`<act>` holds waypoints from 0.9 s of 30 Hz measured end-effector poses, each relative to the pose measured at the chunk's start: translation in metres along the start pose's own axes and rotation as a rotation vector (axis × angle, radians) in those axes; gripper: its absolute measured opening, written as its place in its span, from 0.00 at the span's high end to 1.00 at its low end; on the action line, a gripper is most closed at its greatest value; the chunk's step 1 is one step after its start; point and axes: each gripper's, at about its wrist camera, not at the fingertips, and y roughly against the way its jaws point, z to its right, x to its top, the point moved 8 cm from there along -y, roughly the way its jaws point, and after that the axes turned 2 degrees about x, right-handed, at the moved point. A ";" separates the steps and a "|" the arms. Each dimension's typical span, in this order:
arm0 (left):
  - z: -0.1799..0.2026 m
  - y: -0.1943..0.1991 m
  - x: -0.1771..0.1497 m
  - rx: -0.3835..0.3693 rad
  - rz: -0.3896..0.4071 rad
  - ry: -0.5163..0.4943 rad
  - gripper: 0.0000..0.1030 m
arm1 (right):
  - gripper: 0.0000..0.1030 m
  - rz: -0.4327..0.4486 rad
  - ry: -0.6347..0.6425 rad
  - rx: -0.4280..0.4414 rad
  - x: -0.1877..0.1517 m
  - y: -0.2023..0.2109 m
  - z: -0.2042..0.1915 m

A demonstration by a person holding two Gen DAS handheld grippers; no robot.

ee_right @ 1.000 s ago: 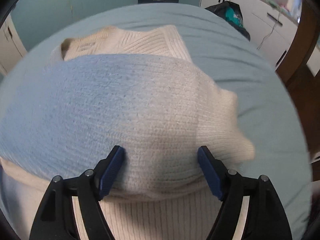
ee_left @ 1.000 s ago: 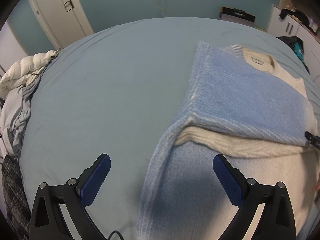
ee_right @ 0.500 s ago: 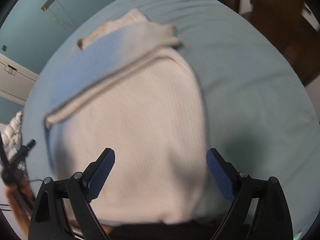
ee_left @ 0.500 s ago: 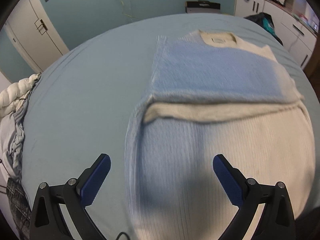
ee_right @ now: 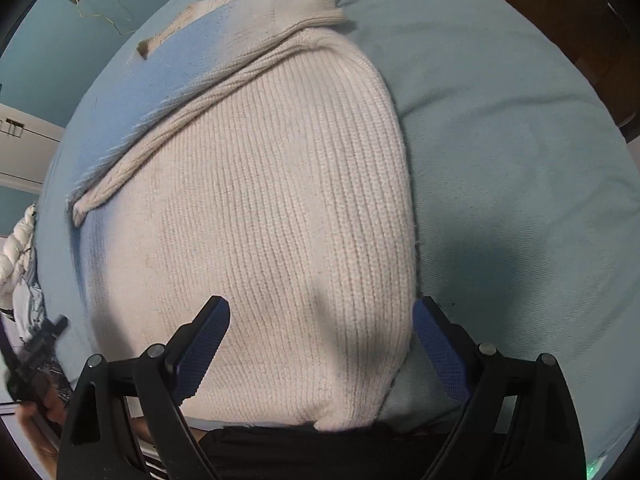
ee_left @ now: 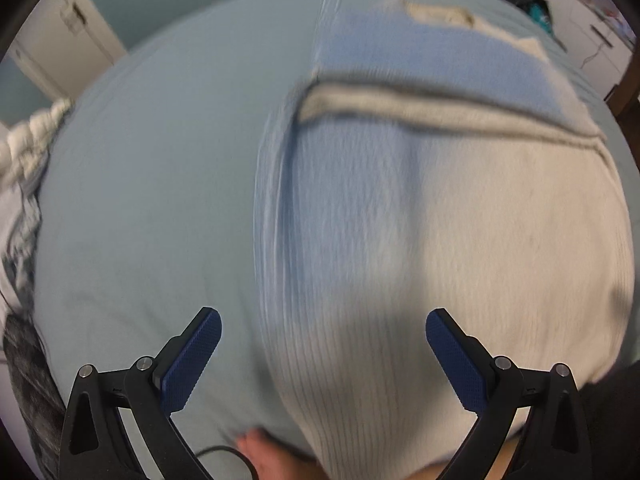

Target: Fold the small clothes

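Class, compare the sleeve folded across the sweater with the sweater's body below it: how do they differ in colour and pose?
The folded sleeve is mostly blue, turning cream at its right end; the sweater body is mostly cream, blue only along its left edge. The sleeve runs crosswise on top; the body lies lengthwise beneath it, flat on the bed. Both are ribbed knit.

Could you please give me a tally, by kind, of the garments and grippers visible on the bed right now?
Sweater, cream and blue, sleeves folded across: 1
Grippers, left gripper and right gripper, jaws open: 2
Pile of other laundry at the bed's edge: 1
Total: 4
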 end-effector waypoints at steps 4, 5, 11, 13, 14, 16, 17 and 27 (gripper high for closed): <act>0.005 -0.025 -0.023 -0.028 -0.152 -0.001 0.00 | 0.12 0.025 -0.028 0.013 0.001 0.001 0.003; 0.009 -0.031 -0.027 -0.046 -0.190 -0.013 0.00 | 0.12 0.029 -0.027 0.015 0.001 0.001 0.003; 0.023 -0.062 -0.053 0.000 -0.372 -0.086 0.00 | 0.12 0.017 -0.015 0.022 0.000 -0.001 0.000; 0.019 -0.065 -0.055 -0.002 -0.395 -0.062 0.00 | 0.12 0.010 -0.020 0.036 0.000 -0.001 0.000; 0.019 -0.066 -0.056 -0.007 -0.402 -0.052 0.00 | 0.12 0.005 -0.023 0.039 -0.001 0.000 0.001; 0.017 -0.072 -0.060 -0.003 -0.433 -0.040 0.00 | 0.12 -0.023 -0.045 0.026 -0.003 -0.003 0.007; 0.017 -0.074 -0.064 0.001 -0.447 -0.043 0.00 | 0.12 -0.039 -0.059 0.013 -0.005 -0.005 0.010; 0.040 -0.063 -0.063 -0.061 -0.401 -0.120 0.55 | 0.12 -0.376 -0.057 -0.133 -0.043 -0.053 0.022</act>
